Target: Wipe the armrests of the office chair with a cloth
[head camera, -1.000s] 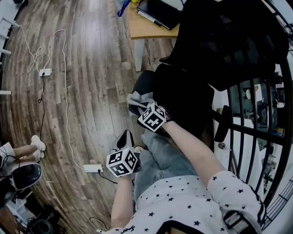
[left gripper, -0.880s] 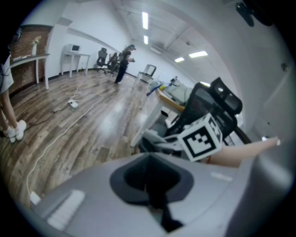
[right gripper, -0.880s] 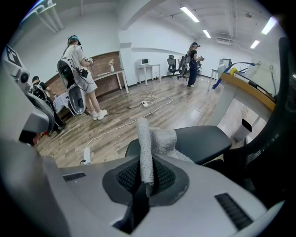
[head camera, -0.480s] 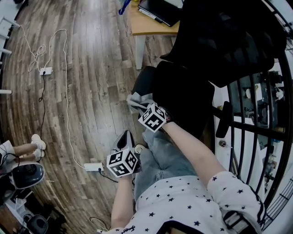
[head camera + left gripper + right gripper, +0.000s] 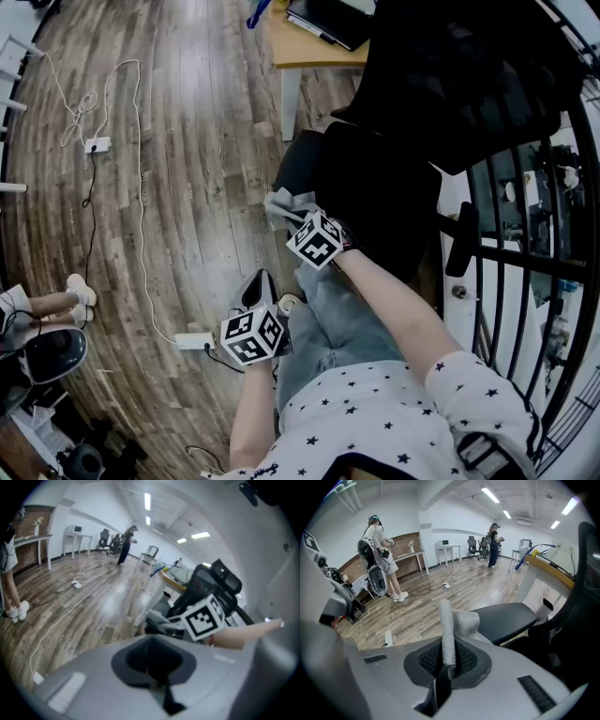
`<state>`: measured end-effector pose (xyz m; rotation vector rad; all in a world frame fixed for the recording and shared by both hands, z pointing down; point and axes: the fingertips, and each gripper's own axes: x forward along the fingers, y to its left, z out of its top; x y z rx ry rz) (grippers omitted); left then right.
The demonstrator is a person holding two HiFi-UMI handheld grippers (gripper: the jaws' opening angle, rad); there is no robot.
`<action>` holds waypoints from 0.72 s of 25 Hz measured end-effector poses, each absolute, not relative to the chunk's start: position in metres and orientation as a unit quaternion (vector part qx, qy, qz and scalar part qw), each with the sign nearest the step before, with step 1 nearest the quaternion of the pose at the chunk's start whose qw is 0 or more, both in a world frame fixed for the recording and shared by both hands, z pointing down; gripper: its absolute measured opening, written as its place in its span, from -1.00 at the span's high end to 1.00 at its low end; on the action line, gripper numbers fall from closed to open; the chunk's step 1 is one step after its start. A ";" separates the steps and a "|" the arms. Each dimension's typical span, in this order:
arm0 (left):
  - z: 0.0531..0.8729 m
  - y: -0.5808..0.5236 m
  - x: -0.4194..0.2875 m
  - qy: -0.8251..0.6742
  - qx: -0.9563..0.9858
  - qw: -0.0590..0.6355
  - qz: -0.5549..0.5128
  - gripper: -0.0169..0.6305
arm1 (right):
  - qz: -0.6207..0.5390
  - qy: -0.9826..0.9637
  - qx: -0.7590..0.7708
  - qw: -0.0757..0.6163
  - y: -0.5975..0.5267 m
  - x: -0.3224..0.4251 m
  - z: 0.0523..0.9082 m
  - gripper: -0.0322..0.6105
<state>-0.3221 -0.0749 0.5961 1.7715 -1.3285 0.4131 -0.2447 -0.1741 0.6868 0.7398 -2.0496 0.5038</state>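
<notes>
My right gripper is shut on a grey cloth, which it holds just at the near edge of the black armrest pad of the office chair. In the right gripper view the cloth stands up out of the right gripper, with the armrest pad right behind it. The chair's other armrest is at the right. Lower down, my left gripper hangs over the floor with its jaws together and nothing in them. In its own view the left gripper faces the right gripper's marker cube.
A wooden desk with a laptop stands beyond the chair. A white cable and a power strip lie on the wood floor. A black railing runs along the right. A person stands at the left.
Both grippers and the cloth keep nearly the same places; only the head view has drifted slightly.
</notes>
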 end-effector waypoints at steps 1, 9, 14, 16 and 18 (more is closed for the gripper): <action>0.596 -0.073 -0.323 -0.533 0.710 0.430 0.166 0.92 | 0.203 -0.824 0.298 0.437 -0.173 -0.245 0.687 0.82; 0.593 -0.065 -0.332 -0.531 0.714 0.425 0.163 0.92 | 0.187 -0.822 0.291 0.454 -0.159 -0.252 0.691 0.82; 0.589 -0.059 -0.342 -0.532 0.716 0.421 0.163 0.92 | 0.189 -0.821 0.306 0.444 -0.157 -0.253 0.683 0.82; 0.587 -0.056 -0.346 -0.532 0.718 0.418 0.163 0.92 | 0.187 -0.821 0.310 0.441 -0.154 -0.253 0.679 0.82; 0.586 -0.053 -0.348 -0.532 0.719 0.416 0.163 0.92 | 0.182 -0.823 0.313 0.438 -0.150 -0.253 0.675 0.82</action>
